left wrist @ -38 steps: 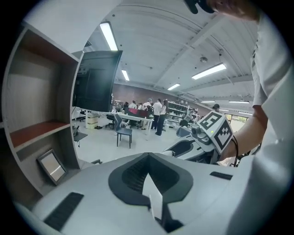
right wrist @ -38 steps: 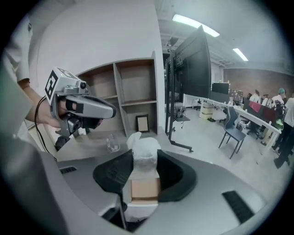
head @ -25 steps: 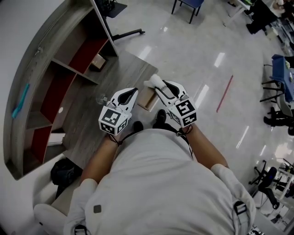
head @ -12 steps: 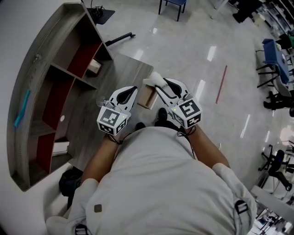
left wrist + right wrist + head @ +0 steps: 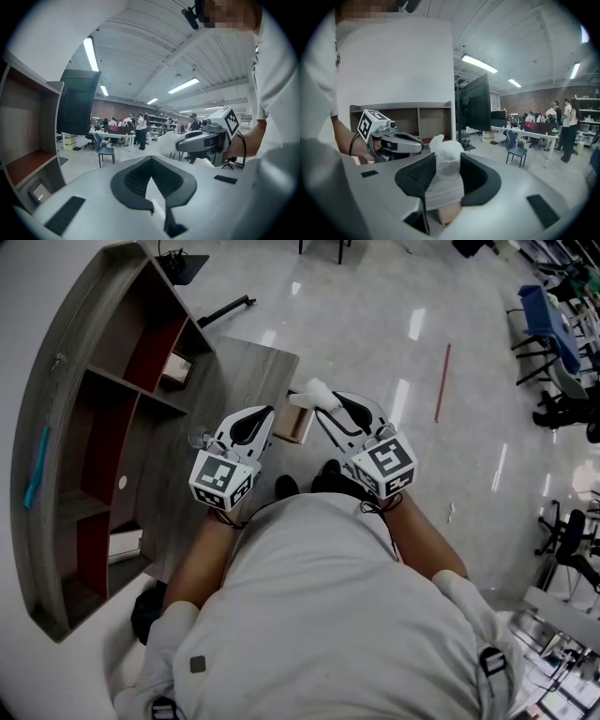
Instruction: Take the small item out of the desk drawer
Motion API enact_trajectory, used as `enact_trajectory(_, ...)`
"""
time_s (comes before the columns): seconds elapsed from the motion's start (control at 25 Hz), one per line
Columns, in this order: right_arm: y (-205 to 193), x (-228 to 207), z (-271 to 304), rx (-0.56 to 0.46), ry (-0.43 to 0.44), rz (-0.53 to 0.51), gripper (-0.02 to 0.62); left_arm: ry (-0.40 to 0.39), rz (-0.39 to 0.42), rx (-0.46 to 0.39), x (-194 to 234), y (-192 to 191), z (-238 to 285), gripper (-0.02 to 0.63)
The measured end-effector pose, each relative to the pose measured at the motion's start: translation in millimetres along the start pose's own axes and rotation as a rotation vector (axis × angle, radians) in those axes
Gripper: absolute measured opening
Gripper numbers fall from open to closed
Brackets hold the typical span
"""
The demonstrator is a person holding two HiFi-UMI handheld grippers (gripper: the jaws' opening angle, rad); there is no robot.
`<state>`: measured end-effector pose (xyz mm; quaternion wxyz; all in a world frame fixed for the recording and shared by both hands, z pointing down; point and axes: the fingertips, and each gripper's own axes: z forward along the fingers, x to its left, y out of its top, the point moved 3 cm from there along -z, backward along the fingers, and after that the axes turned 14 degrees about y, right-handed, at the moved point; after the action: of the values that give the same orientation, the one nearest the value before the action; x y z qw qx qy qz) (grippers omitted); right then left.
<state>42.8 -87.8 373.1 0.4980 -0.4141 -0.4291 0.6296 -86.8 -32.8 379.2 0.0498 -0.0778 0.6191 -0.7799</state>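
My right gripper (image 5: 323, 407) is shut on a small white wrapped item (image 5: 314, 392), held just above the open tan drawer (image 5: 298, 426) at the desk's front edge. In the right gripper view the item (image 5: 446, 164) stands upright between the dark pads (image 5: 415, 176) and pokes out past them. My left gripper (image 5: 264, 412) hovers over the grey wood desk (image 5: 239, 371), just left of the drawer. Its jaws stand a little apart with nothing between them (image 5: 152, 171). The left gripper view shows the right gripper (image 5: 201, 140) with the white item (image 5: 166, 140).
A grey shelf unit with red compartments (image 5: 94, 427) lines the desk's far side, and a small box (image 5: 175, 367) sits in one bay. A dark monitor (image 5: 476, 110) stands on the desk. A black bag (image 5: 150, 610) lies on the floor at the left. Chairs (image 5: 548, 334) stand at the right.
The head view has drifted, so the desk and shelf sit lower and further left in the picture. Both grippers keep their places, and the right still holds the white item over the drawer.
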Motion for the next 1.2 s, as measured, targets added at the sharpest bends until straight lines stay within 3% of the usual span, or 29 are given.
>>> enact_trajectory(0.44, -20.3, 3.3, -49.9, -0.015, -0.002, 0.024, 0.163, -0.010, 0.059, -0.005, -51.6, -1.0, 1.0, 0.015)
enact_trajectory(0.64, -32.8, 9.1, -87.5, -0.025, 0.006, 0.031, 0.164, -0.013, 0.004, -0.022, -89.6, 1.3, -0.3, 0.015)
enact_trajectory(1.2, -66.9, 49.6, -177.1, -0.045, 0.064, 0.023, 0.163, 0.028, 0.010, -0.036, -191.3, -6.7, -42.2, 0.015)
